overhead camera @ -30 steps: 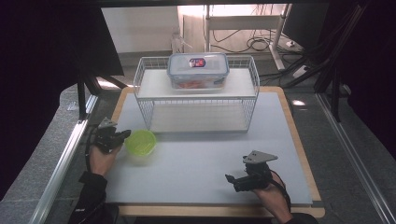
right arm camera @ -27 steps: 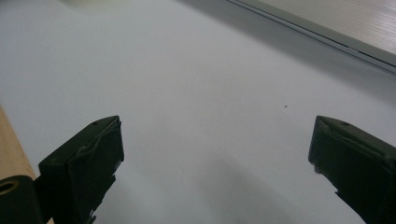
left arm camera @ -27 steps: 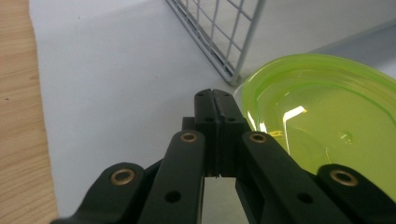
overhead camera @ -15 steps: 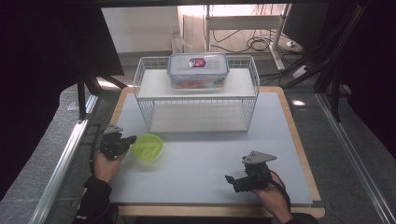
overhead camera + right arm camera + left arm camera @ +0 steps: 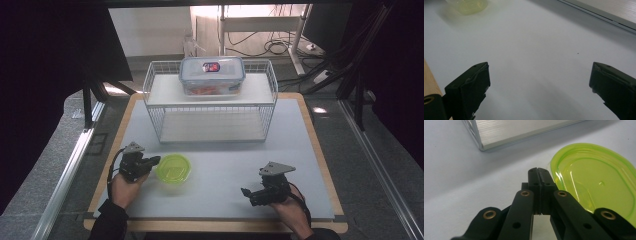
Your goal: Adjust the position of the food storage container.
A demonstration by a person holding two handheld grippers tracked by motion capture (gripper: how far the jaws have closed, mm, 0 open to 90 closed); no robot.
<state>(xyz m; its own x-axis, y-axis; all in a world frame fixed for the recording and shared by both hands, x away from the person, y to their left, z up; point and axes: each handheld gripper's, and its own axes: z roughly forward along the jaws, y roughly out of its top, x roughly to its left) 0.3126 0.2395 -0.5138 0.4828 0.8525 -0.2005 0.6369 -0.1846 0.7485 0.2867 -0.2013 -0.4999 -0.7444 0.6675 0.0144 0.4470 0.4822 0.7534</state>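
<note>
The left tool (image 5: 150,162) sits near the left edge of the pale grey surface (image 5: 300,150), and its black jaws are pressed tight together, tip against tip, with nothing seen between them in the left gripper view. Right at those closed tips lies the translucent lime-green oval plastic lid (image 5: 173,168), flat on the surface; from the high view the jaw tips meet its left rim, though whether they truly touch it I cannot tell. In the left gripper view the green lid (image 5: 596,185) spreads out just to the right of the joined jaws of the left tool (image 5: 539,173).

Over toward the front right corner, the right tool (image 5: 247,192) rests low above the surface in the person's hand, jaws spread wide, nothing but bare grey surface between them. Its own view confirms it: the right tool (image 5: 539,82) is agape, and the green lid (image 5: 470,5) shows blurred far off.

Behind, by the far edge, stands a white wire shelf rack (image 5: 210,107), and on its top sits a clear lidded plastic food box (image 5: 212,75) with something orange inside.
</note>
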